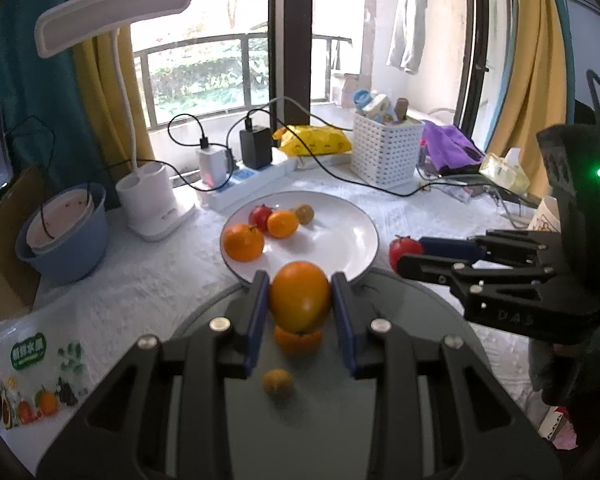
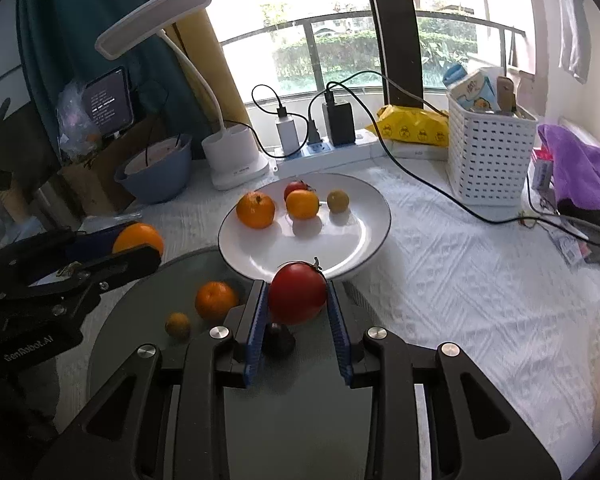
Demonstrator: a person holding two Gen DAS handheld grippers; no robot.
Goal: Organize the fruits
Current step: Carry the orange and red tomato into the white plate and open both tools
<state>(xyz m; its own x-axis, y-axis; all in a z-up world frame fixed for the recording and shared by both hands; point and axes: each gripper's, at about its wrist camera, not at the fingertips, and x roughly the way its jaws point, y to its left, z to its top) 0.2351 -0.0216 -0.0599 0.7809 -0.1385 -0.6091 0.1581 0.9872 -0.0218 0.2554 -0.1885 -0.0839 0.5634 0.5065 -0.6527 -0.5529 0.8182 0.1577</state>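
My left gripper (image 1: 300,298) is shut on a large orange (image 1: 299,296) and holds it above a grey round tray (image 1: 420,320), near the rim of a white plate (image 1: 340,236). My right gripper (image 2: 298,296) is shut on a red tomato (image 2: 298,292), also above the tray (image 2: 148,312) at the plate's near edge (image 2: 364,232). The plate holds two oranges (image 2: 256,210), a red fruit (image 2: 296,189) and a small brownish fruit (image 2: 337,201). On the tray lie a small orange (image 2: 216,300), a small brownish fruit (image 2: 177,325) and a dark fruit (image 2: 278,338).
A white desk lamp (image 2: 232,160), a blue bowl (image 2: 156,172), a power strip with chargers and cables (image 2: 324,148), a yellow packet (image 2: 416,128), a white basket (image 2: 488,152) and purple cloth (image 2: 576,160) stand behind the plate on the white tablecloth.
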